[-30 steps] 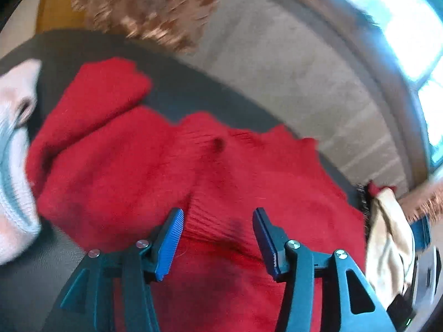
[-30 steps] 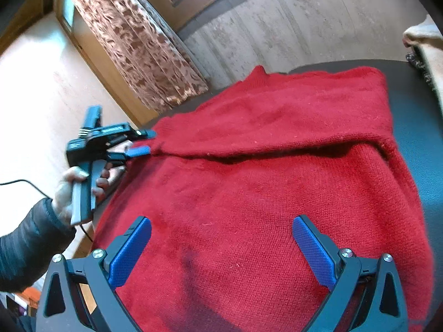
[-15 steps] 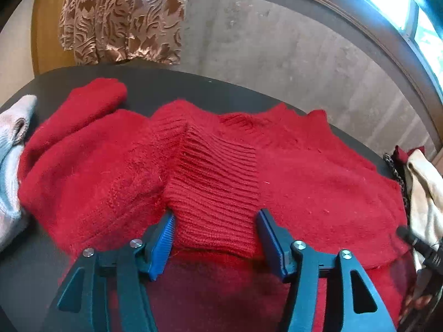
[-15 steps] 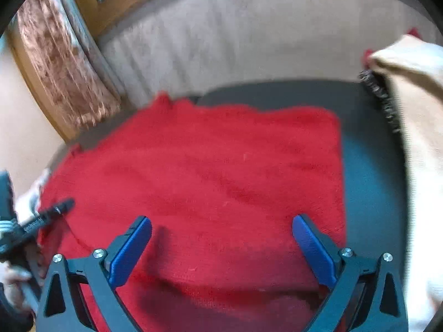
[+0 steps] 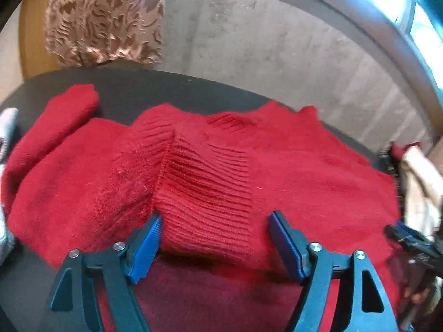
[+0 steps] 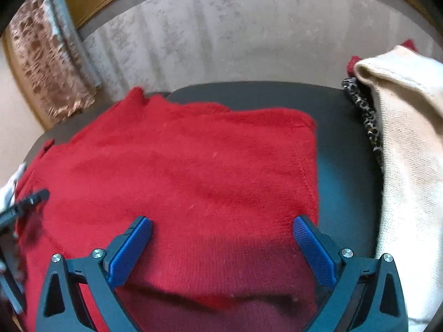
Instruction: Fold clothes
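Left tongs [image 5: 214, 242]: I see the jaws opening, set wide on either side of the ribbed cuff [image 5: 206, 193]; the left pad looks to brush the knit, the right pad stands clear of it — nothing is clamped.
Right tongs [image 6: 221, 249]: spread wide and released; I see only the flat knit below the gap, nothing caught between the blue pads [image 6: 130, 251].
Red sweater [image 6: 193, 171]: it lies spread over the dark table [image 6: 340, 166], covering most of the top; its right edge runs straight, with a bare strip of table beside it.
Ribbed cuff: from my left camera it lies folded across the sweater's body, pointing towards the tongs; the ribs run across it, and a seam ridge stands along its left side.
Other sleeve [image 5: 55, 127]: a rounded red fold at the far left, resting on the table.
Cream knit [image 6: 409, 166]: piled at the table's right side, well clear of the sweater's edge; a leopard-print cloth [image 6: 365, 119] shows just under it.
White cloth [image 5: 7, 127]: a pale garment at the left edge, touching the sweater; blurred.
Curtain [image 5: 105, 19]: brown patterned lace hanging behind the table, against a grey wall [image 6: 235, 33].
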Action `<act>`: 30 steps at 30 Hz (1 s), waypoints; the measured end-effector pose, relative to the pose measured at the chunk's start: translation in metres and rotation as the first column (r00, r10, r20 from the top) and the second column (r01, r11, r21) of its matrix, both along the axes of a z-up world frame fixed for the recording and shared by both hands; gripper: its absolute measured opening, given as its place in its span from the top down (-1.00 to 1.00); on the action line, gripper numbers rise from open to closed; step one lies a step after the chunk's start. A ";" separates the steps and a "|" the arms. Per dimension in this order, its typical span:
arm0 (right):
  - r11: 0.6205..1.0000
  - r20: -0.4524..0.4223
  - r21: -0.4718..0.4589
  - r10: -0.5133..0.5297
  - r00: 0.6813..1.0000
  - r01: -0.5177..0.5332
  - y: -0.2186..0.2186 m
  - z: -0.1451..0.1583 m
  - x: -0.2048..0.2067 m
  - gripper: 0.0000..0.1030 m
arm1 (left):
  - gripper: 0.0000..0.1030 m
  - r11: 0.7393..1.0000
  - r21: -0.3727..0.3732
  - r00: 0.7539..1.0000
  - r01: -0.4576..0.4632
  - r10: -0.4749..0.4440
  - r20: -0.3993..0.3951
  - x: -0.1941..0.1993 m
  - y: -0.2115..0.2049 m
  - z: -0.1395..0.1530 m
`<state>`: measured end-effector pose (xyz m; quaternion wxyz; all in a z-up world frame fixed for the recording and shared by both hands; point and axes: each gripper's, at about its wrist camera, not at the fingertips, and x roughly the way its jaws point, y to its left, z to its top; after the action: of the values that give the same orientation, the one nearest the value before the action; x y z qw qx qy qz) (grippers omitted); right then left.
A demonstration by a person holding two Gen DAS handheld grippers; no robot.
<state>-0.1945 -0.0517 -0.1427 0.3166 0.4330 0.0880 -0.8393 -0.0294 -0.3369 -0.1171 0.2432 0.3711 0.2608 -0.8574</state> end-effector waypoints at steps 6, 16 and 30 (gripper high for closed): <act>0.993 -0.032 -0.074 0.089 0.996 -0.091 -0.012 0.039 -0.009 -0.79 | -0.43 0.992 -0.063 0.993 0.105 -0.108 -0.044 -0.019 -0.019 0.035; 0.974 0.122 -0.085 0.219 0.968 -0.209 -0.125 0.025 -0.104 0.37 | -0.41 0.967 0.002 0.965 0.256 -0.256 0.047 -0.143 -0.076 0.020; 0.906 0.050 0.109 0.406 0.913 -0.409 -0.219 0.006 -0.108 0.86 | 0.80 0.935 0.011 0.932 0.355 -0.355 0.076 -0.216 -0.079 0.000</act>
<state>-0.3020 -0.2709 -0.1364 0.4598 0.4340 0.2213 -0.7424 -0.2453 -0.4156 -0.1173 0.0947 0.4444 0.1784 -0.8728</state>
